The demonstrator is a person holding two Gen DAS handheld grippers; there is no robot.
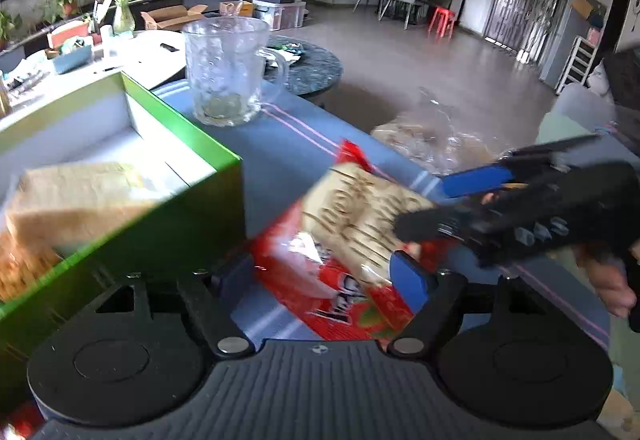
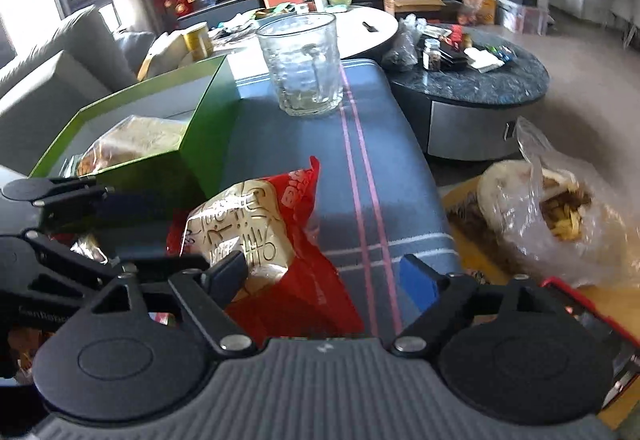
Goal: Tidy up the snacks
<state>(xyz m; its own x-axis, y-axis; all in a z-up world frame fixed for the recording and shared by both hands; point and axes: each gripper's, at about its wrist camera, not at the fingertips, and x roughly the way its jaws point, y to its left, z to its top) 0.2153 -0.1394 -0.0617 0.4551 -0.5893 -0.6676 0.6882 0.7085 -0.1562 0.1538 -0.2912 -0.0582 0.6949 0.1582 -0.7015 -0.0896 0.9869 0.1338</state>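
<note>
A red snack bag (image 1: pixel 352 224) with a beige printed panel hangs low over the blue striped cloth (image 1: pixel 288 143), just right of the green box (image 1: pixel 192 143). My left gripper (image 1: pixel 320 272) is shut on it; the blue right pad (image 1: pixel 408 276) presses its edge, while the left pad is in shadow. My right gripper (image 1: pixel 436 203) reaches in from the right, jaws spread wide around the bag's far end. In the right wrist view the bag (image 2: pixel 248 232) lies left of centre. The right gripper (image 2: pixel 322 276) is open there, its left finger (image 2: pixel 228 272) brushing the bag. The left gripper (image 2: pixel 92 224) is at the left edge.
The green box (image 2: pixel 200 107) holds a beige packet (image 2: pixel 136 139). A glass mug (image 2: pixel 304 63) stands at the cloth's far end. A clear plastic bag of snacks (image 2: pixel 560 207) sits off the right edge. A dark round table (image 2: pixel 480 79) is beyond. A hand (image 1: pixel 608 280) holds the right gripper.
</note>
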